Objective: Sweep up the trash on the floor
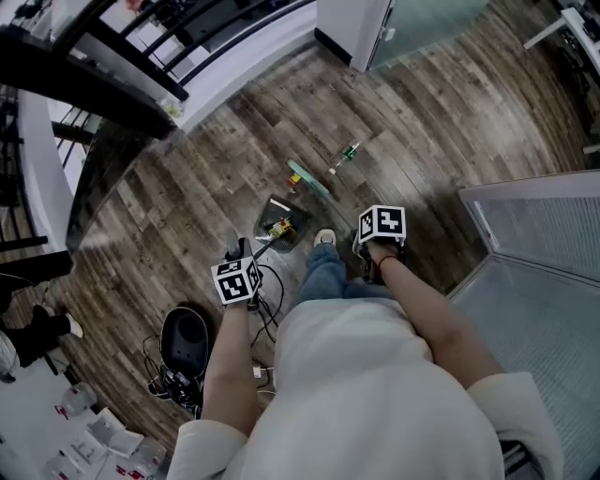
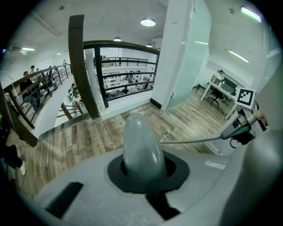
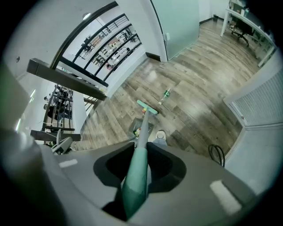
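Right tool (image 3: 140, 167) is clamped on the teal grip of the broom (image 3: 142, 128), whose shaft runs down and away from the person to its head (image 3: 147, 108), low at the floor (image 1: 441, 112). Left tool (image 2: 145, 170) is closed round a grey rounded handle (image 2: 142, 141), which I judge to be the dustpan's. The dustpan (image 1: 272, 208) sits on the floor just beside the person's shoe (image 1: 324, 238), on the person's side of the head. Inside it lie a few scraps (image 1: 279, 228), yellow and red, and it looks far from full. One piece of trash (image 1: 348, 155) is loose, a slim green-and-white thing. It lies on the far side of the head from the dustpan, near the head but apart from it. Its long axis lies roughly crosswise to the head's long edge and points out toward the glass wall (image 1: 422, 23). Trash, head and dustpan thus stand nearly in one line leading back to the person, and the right tool governs the reach. By my reading, the next stroke calls for the head to go over the trash, come down beyond it and draw back toward the dustpan, with the left tool pressing the dustpan's lip flat. So slim a thing may roll or skid sideways if struck at one end.
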The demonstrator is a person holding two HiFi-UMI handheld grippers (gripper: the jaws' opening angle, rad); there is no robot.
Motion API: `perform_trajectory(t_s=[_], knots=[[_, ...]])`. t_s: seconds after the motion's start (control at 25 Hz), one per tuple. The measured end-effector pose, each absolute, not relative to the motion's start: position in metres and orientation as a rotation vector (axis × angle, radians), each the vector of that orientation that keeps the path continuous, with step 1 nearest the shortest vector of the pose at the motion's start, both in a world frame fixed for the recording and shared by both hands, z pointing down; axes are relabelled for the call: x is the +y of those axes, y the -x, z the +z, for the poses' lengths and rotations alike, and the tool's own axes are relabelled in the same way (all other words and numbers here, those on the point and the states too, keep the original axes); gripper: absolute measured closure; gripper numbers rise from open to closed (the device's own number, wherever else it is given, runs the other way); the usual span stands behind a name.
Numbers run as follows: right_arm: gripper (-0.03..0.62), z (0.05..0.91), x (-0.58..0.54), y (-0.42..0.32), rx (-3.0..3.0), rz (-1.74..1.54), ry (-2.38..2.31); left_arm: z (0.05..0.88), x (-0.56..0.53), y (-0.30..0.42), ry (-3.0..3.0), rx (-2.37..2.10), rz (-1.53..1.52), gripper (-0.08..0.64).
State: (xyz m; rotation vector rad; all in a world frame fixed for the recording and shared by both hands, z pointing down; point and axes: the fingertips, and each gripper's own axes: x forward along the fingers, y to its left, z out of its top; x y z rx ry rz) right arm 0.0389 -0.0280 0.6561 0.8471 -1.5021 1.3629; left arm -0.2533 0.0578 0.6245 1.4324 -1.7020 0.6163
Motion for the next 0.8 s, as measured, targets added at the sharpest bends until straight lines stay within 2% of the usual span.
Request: perform_trajectory(t_s=[0.8], knots=[[0.494,0.684,-0.098,0.004,-1.513,1.088,-0.748,0.636,0.031,0.275,-1.409,-1.69,0.619,0.546]])
